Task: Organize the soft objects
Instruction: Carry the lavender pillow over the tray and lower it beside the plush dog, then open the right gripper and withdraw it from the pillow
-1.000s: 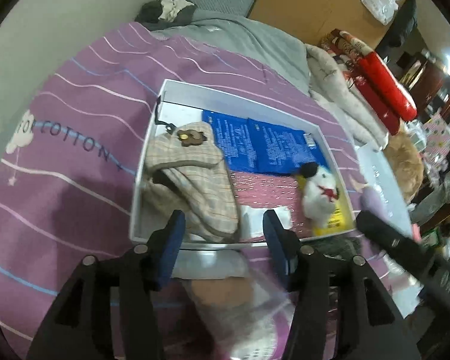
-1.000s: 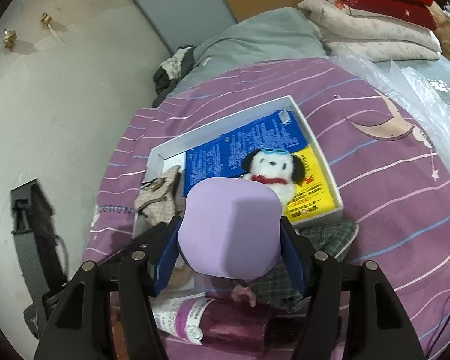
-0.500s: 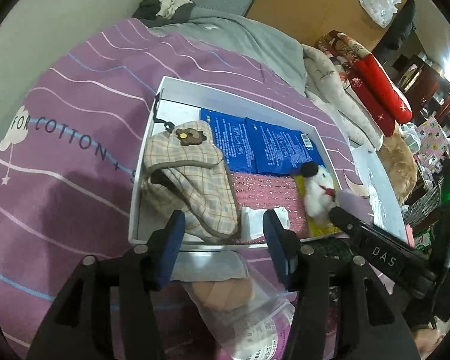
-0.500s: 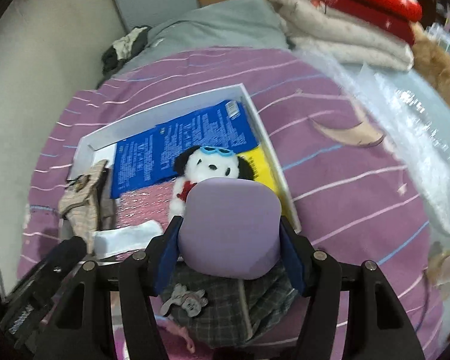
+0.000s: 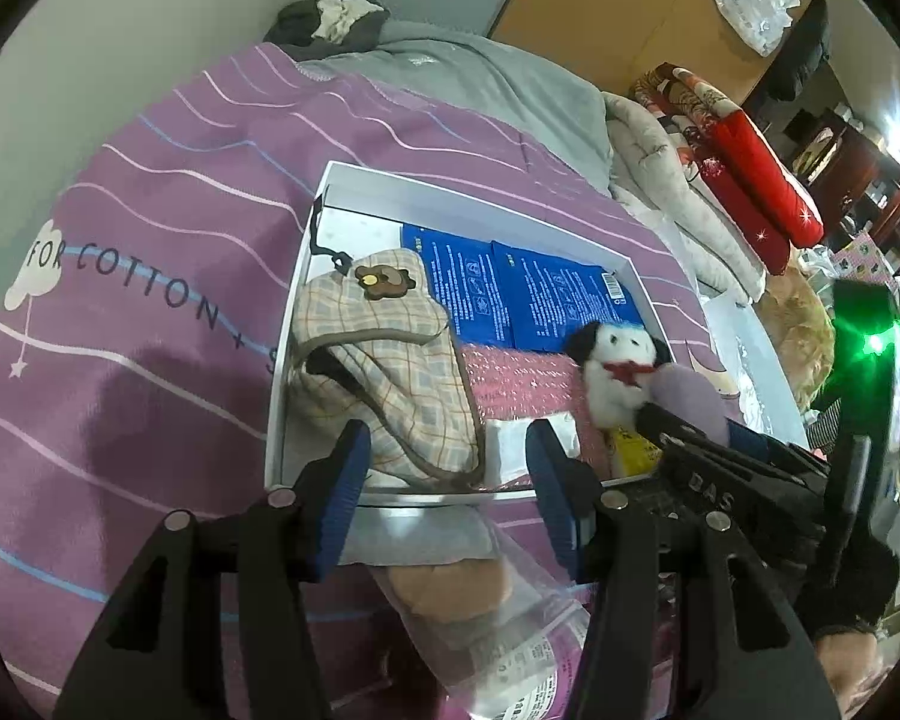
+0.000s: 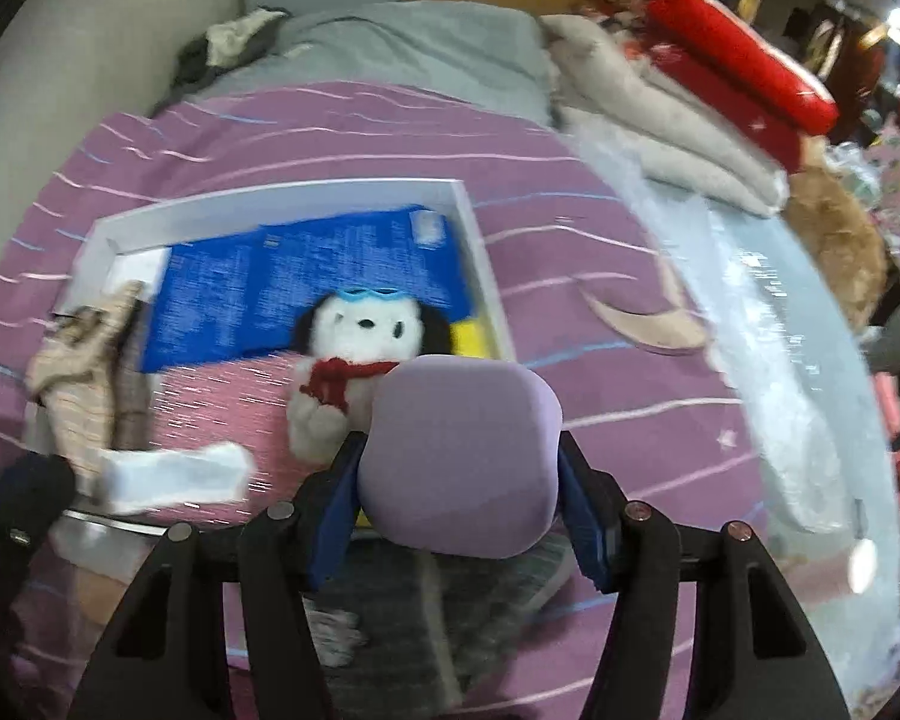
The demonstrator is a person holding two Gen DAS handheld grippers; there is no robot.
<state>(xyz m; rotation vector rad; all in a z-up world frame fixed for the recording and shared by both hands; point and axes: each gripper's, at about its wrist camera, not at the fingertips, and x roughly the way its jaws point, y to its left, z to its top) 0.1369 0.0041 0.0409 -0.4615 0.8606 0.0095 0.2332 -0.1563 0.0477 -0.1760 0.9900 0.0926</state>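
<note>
A: Foam, a lilac block (image 6: 459, 459) with rounded corners, sits clamped in the right gripper (image 6: 456, 510); both blue fingers (image 6: 330, 531) press against its sides.

B: And where does it hang?

A: Over the near right corner of the white box (image 6: 480, 246), just in front of the plush dog (image 6: 366, 348). From the left camera the block (image 5: 687, 399) looks to be touching the dog's (image 5: 618, 369) side, though I cannot tell for sure. The right camera's picture is blurred.

B: What lies in the box (image 5: 462, 195)?

A: Plaid slippers (image 5: 384, 372) at the left, one with a brown flower patch. Blue packets (image 5: 510, 294) lie flat along the far wall, a pink sparkly pack (image 5: 513, 375) sits in the middle, and a yellow pack (image 5: 630, 450) lies under the dog. A white folded piece (image 6: 174, 474) rests near the front wall.

B: The left gripper (image 5: 444, 492)?

A: Its fingers (image 5: 345, 492) stand moderately apart with nothing between them, hovering at the box's near edge above a clear bag (image 5: 510, 618) on the bed.

B: The bed itself?

A: Purple striped cover (image 5: 150, 228) printed with "FOR COTTON", a grey blanket (image 5: 498, 96) beyond it, and red cushions (image 5: 762, 192) stacked at the far right. A dark checked cloth (image 6: 426, 618) lies under the right gripper.
</note>
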